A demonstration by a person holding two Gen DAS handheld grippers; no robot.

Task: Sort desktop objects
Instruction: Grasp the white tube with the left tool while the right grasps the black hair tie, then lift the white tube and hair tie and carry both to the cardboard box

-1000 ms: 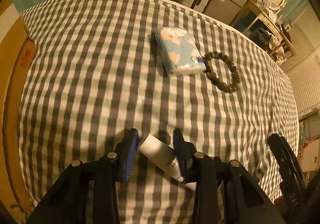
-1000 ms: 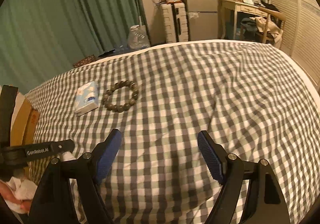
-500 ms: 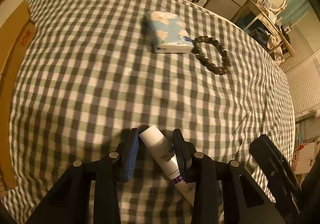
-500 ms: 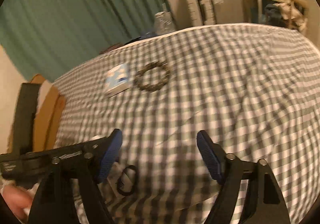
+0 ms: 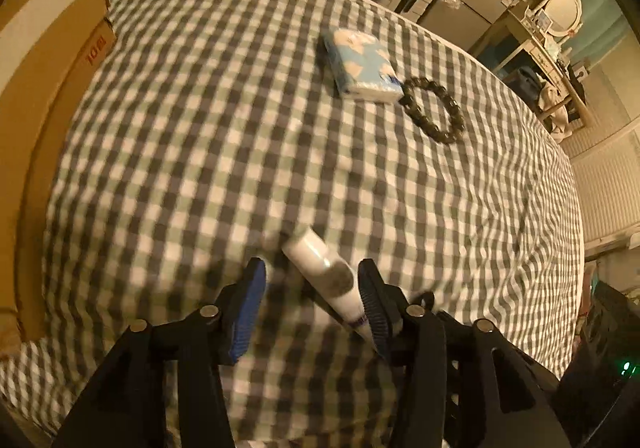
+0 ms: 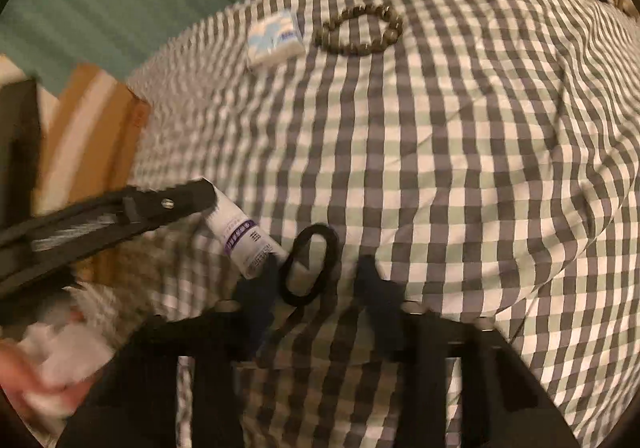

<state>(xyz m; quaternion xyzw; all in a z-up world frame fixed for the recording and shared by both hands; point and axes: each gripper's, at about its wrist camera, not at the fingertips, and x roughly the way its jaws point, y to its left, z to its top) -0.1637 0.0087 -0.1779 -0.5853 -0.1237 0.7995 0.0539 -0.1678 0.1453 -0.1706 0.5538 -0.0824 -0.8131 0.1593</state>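
Lying slanted: white, purple-labelled tube (image 5: 320,274).

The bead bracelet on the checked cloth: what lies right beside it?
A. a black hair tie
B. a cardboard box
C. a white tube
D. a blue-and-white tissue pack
D: the bead bracelet lies right next to the blue-and-white tissue pack; the tube and hair tie are far nearer the tools.

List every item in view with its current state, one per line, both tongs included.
Left tongs: open, straddling the tube; grip contact unclear.
Right tongs: open, blurred, around the hair tie.
White tube: lying tilted between the left fingers, cap end forward.
Black hair tie: flat on the cloth, beside the tube.
Tissue pack: lying flat, sealed.
Bead bracelet: lying flat, by the pack's corner.
Checked cloth: spread, slightly wrinkled.
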